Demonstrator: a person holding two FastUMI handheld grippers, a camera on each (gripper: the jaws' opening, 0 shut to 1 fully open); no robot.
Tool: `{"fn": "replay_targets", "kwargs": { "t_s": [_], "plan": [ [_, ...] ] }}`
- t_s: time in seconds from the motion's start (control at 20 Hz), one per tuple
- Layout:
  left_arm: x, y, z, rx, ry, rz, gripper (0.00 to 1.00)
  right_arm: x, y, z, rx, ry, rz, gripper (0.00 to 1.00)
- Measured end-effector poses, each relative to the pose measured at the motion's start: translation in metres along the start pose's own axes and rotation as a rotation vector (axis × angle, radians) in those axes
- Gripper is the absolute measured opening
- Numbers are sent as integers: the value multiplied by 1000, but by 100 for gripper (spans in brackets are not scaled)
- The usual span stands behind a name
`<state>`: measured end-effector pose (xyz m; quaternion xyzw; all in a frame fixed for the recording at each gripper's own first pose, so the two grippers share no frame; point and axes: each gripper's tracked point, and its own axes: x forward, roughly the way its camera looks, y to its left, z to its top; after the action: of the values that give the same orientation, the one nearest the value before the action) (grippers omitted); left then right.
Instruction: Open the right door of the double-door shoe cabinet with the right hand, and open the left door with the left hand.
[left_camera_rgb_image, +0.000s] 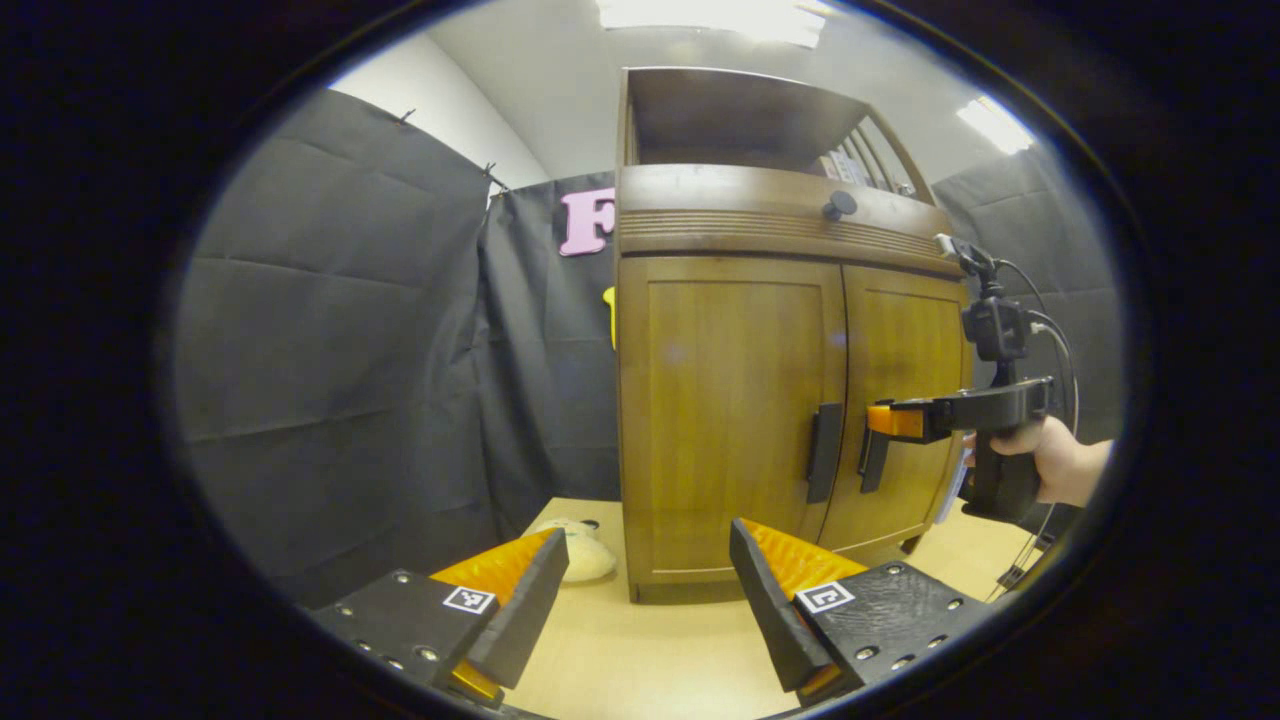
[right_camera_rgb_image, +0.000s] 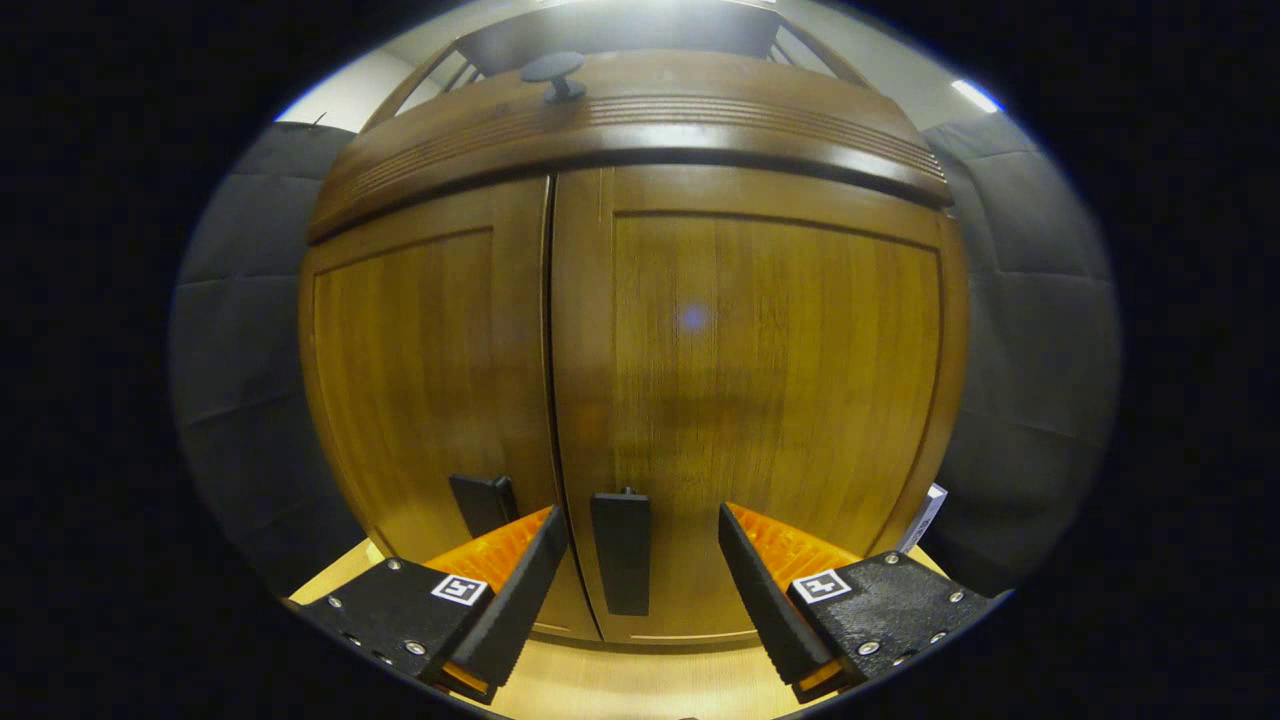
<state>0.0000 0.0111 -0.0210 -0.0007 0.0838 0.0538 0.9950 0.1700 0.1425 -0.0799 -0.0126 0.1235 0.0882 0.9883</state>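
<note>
Closest to the lens in the right gripper view, the right gripper (right_camera_rgb_image: 635, 560) has its jaws spread wide and released, with the dark handle of the right door (right_camera_rgb_image: 621, 552) standing between the fingers but touched by neither, as far as the view lets one judge. That right door (right_camera_rgb_image: 760, 390) is shut, flush with the left door (right_camera_rgb_image: 420, 380) along the centre seam, and the left door's handle (right_camera_rgb_image: 484, 503) sits just beside the near finger. In the left gripper view the shoe cabinet (left_camera_rgb_image: 740, 400) stands on the pale wooden counter (left_camera_rgb_image: 640, 650), both doors closed, and the right gripper is seen from the side at the right door's handle (left_camera_rgb_image: 873, 462), held by a hand (left_camera_rgb_image: 1060, 465). The left gripper (left_camera_rgb_image: 650, 590) hangs back from the cabinet with jaws likewise released, well apart from the left door's handle (left_camera_rgb_image: 824, 452). A soft pale object (left_camera_rgb_image: 580, 550) lies on the counter near the cabinet's left corner. The two handles are close together, so the chief risk, as I judge it, is the near finger catching the left handle or closing on the seam when the jaws clench. A shallow bite on the slim handle could also slip off once the pull begins, and a pull that is not along the door's swing might drag the whole cabinet across the counter.
</note>
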Motion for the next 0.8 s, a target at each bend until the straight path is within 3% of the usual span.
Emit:
{"fn": "replay_targets", "kwargs": {
  "t_s": [0.15, 0.35, 0.5, 0.6, 0.8],
  "plan": [
    [0, 1, -2, -21, 28, 14, 93, 19, -2, -15, 4, 40, 5, 94],
    [-1, 2, -3, -42, 43, 21, 97, 24, -8, -20, 2, 50, 13, 82],
    [-1, 2, -3, -45, 37, 20, 97, 31, 4, -22, 8, 48, 48, 51],
    [-2, 2, -2, -46, 38, 23, 97, 31, 3, -23, 13, 53, 40, 37],
    [-2, 1, 0, -57, 38, 15, 97, 32, 2, -23, 24, 69, 39, 32]
  ]
}}
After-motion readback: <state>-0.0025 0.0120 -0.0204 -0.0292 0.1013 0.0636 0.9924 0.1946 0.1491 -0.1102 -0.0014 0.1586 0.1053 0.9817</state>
